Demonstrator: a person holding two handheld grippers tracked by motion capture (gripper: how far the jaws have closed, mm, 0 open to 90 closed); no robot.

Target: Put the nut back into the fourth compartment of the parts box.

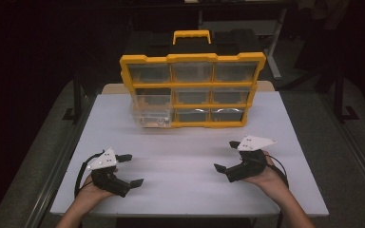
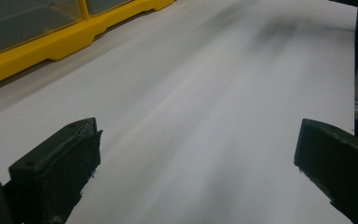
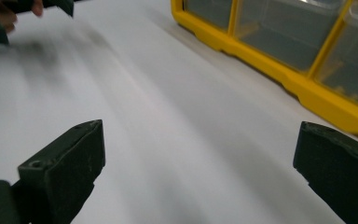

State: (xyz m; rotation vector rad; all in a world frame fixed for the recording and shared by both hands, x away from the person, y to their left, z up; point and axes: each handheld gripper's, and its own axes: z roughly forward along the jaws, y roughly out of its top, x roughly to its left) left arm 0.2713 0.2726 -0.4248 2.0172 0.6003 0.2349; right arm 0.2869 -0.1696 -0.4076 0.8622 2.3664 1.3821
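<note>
A yellow-framed organiser (image 1: pixel 192 88) with clear drawers stands upright at the back of the white table (image 1: pixel 190 190). Its bottom-left drawer (image 1: pixel 149 114) sticks out toward me. My left gripper (image 1: pixel 130 169) rests low over the table's front left, jaws wide apart and open, nothing between them. My right gripper (image 1: pixel 226 156) sits at the front right, also open and bare. In the left gripper view the left gripper (image 2: pixel 198 154) faces bare table, with the organiser's base (image 2: pixel 51 44) at the upper left. In the right gripper view the right gripper (image 3: pixel 200 154) has the organiser (image 3: pixel 307 88) at its right.
A black case with a yellow handle (image 1: pixel 191 35) stands behind the organiser. Dark floor and table legs surround the table. The other hand and its gripper (image 3: pixel 9 14) appear far off in the right gripper view.
</note>
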